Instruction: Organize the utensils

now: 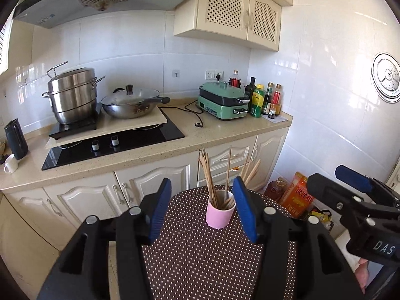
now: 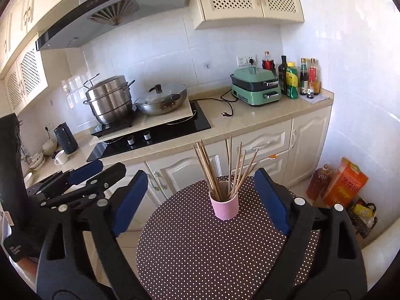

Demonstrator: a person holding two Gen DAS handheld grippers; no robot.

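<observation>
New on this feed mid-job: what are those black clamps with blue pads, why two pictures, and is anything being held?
Those are two hand-held grippers carried by a person, each with its own fisheye camera looking along its fingers. One picture comes from the left gripper, the other from the right gripper; each also catches the other at its edge. Both point at a round dotted table in a kitchen. On it stands a pink cup full of wooden chopsticks. Both grippers are open and hold nothing; the cup only appears between the pads, farther away.
</observation>
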